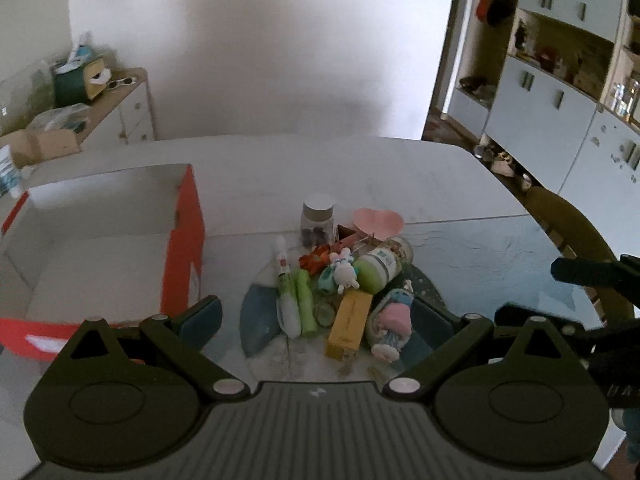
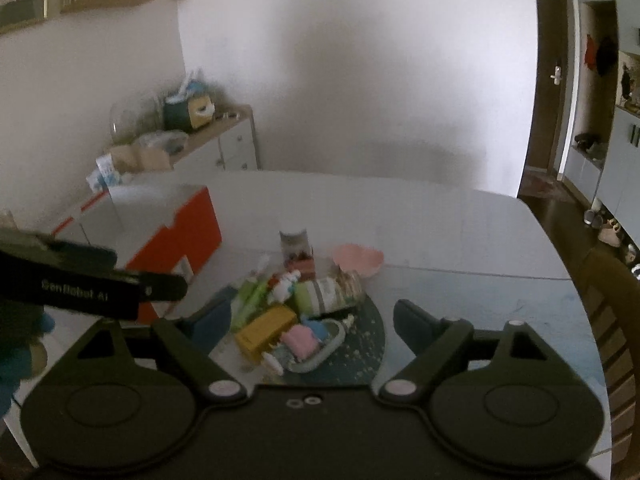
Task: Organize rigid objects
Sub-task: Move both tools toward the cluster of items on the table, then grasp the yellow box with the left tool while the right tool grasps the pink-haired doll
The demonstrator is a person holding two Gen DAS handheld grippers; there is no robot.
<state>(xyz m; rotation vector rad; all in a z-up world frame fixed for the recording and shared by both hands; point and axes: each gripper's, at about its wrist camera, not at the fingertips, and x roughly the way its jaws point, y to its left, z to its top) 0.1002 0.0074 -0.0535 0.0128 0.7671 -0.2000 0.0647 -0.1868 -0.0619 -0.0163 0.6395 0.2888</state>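
Both grippers point at the toy pile on the bench.
The yellow box (image 1: 349, 325) sits at 12 o'clock between the spread left gripper (image 1: 316, 316), long side pointing away; the right gripper (image 2: 312, 324) is spread too, holding nothing.

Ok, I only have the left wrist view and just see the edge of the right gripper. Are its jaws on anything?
Observer: No. In the right wrist view the right gripper has its jaws apart, and neither pad presses on anything.
Operator: What is closest in front of it?
Observer: The yellow box and the pink figure. They appear framed between the jaws at the near edge of the pile, on the dark mat.
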